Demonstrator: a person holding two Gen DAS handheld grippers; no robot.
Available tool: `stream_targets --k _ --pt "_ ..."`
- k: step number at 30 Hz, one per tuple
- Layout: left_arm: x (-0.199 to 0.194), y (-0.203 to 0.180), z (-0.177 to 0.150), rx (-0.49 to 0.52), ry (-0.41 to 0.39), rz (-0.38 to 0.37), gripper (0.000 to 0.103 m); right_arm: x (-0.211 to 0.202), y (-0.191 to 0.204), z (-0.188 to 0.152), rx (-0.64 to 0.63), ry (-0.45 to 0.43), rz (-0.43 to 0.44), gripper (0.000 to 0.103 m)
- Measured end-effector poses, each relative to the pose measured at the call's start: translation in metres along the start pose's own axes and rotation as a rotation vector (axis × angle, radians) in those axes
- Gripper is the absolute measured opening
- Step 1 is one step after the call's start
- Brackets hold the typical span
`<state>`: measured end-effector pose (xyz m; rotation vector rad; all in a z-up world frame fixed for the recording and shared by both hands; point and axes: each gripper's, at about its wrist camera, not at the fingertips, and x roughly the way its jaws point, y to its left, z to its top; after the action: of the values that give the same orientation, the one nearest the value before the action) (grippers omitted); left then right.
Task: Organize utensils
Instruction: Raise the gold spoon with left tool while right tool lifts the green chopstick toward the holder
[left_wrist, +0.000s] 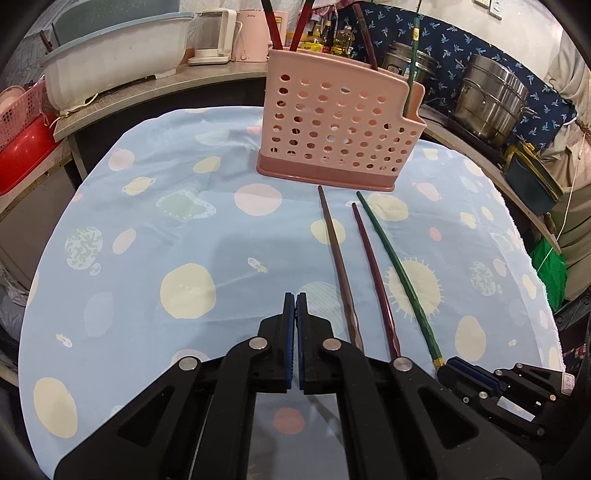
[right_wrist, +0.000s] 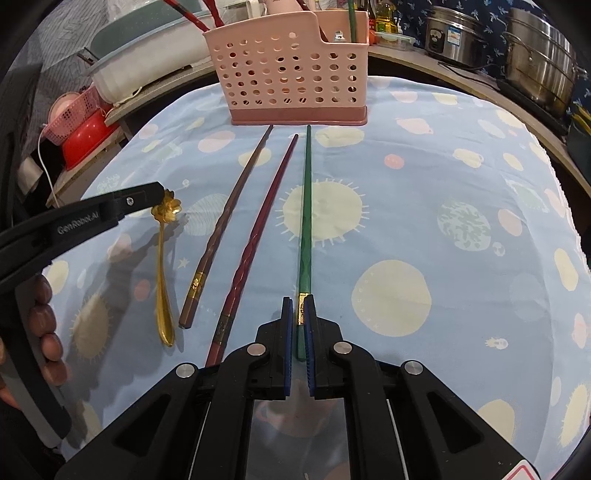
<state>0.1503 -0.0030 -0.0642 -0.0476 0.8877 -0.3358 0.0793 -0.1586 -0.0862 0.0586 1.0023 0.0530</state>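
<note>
A pink perforated utensil holder (left_wrist: 334, 129) (right_wrist: 295, 74) stands at the far side of the table, holding red chopsticks and a green one. Three chopsticks lie in front of it: brown (left_wrist: 338, 258) (right_wrist: 232, 218), dark red (left_wrist: 375, 273) (right_wrist: 264, 221) and green (left_wrist: 397, 269) (right_wrist: 306, 221). A gold spoon (right_wrist: 164, 273) lies left of them. My right gripper (right_wrist: 298, 310) is shut on the near end of the green chopstick, which rests on the cloth. My left gripper (left_wrist: 295, 306) is shut and empty, above the spoon's bowl in the right wrist view (right_wrist: 157, 188).
The table carries a blue cloth (left_wrist: 166, 240) with planet prints. Behind it a counter holds a white tub (left_wrist: 110, 59), a kettle (left_wrist: 216, 33), oil bottles and steel pots (left_wrist: 491, 96). A red basin (left_wrist: 22, 155) and pink basket sit at the left.
</note>
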Motion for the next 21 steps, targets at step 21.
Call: stream_targets --k 21 --pt "-0.040 -0.010 -0.003 0.046 -0.068 0.013 0.001 -0.003 -0.009 -0.009 0.052 0.021 0.012 0.007"
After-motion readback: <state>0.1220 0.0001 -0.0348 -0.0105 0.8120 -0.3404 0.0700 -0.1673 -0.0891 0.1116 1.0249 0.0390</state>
